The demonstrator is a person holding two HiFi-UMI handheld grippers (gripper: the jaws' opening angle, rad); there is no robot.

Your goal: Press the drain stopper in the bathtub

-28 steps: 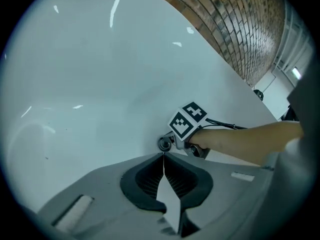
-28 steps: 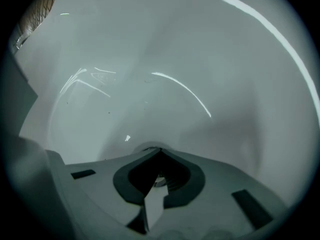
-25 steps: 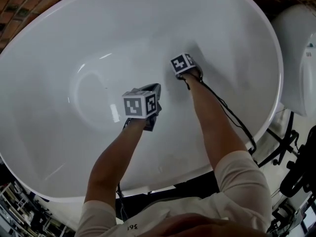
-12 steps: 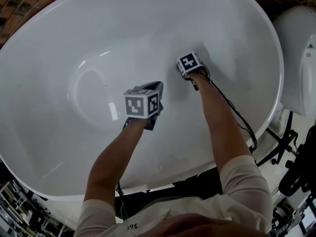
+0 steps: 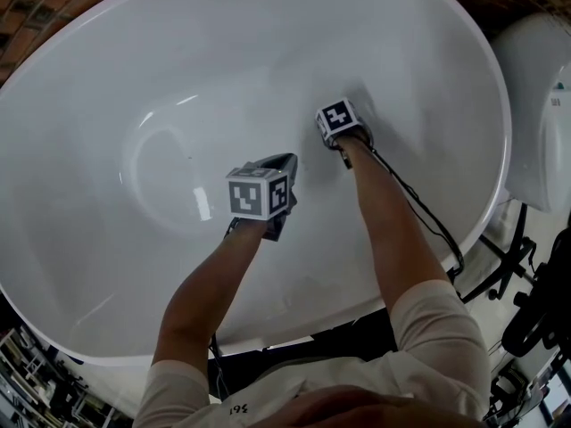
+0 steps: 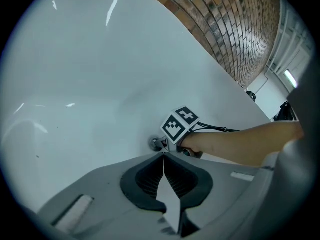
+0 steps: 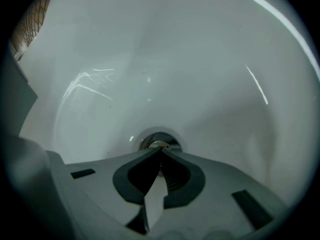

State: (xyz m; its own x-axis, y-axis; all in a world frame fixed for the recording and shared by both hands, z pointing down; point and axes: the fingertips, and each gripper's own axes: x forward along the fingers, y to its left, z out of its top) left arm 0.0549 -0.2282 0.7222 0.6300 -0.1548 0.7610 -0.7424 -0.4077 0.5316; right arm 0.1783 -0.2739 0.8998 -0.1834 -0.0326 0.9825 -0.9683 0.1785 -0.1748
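1 bathtub (image 5: pixel 134 78), 1 drain stopper (image 7: pixel 156 142), 2 closed tongs (image 6: pixel 163 155) (image 7: pixel 161 152).

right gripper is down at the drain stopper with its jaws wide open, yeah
Not quite. The right gripper is down at the drain stopper, but its jaws are shut, tips meeting, not wide open. The right gripper view shows this.

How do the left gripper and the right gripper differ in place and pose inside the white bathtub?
The grey left gripper hangs back from the round metal drain stopper; the grey right gripper has its fingertips right at it.
The left gripper sits nearer the person; the right gripper reaches farther into the white oval bathtub.
Shared: both have fingers shut together, holding nothing.
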